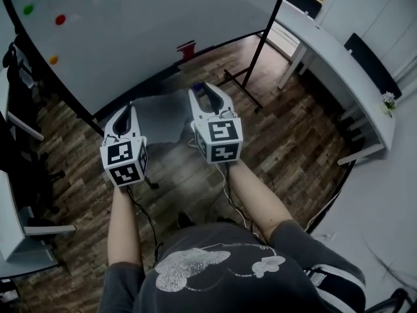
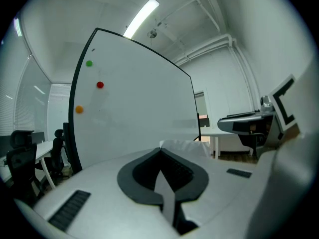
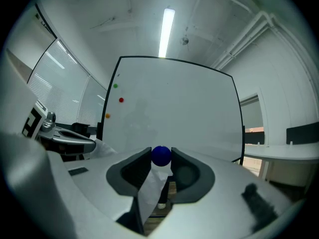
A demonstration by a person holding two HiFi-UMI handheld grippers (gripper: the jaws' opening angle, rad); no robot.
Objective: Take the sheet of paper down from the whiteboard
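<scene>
The sheet of paper [image 1: 159, 117] hangs off the whiteboard [image 1: 143, 25], stretched between my two grippers over the floor. My left gripper [image 1: 124, 115] is shut on one edge of the sheet; in the left gripper view the paper [image 2: 168, 195] runs between the closed jaws of that gripper [image 2: 160, 151] and crumples out past the tips. My right gripper [image 1: 202, 90] is shut on a round blue magnet [image 3: 161, 155]. Below the magnet, the paper [image 3: 148, 190] lies between the jaws of the right gripper [image 3: 161, 159]. Both grippers point at the whiteboard [image 3: 174, 108] from a short distance.
Green [image 1: 28, 9], red [image 1: 60, 19] and orange [image 1: 53, 60] magnets sit on the board's left side, and a red object [image 1: 187, 47] on its lower edge. The stand's black legs [image 1: 242, 83] spread on the wooden floor. A white desk [image 1: 332, 57] runs along the right, black chairs [image 1: 19, 83] stand at left.
</scene>
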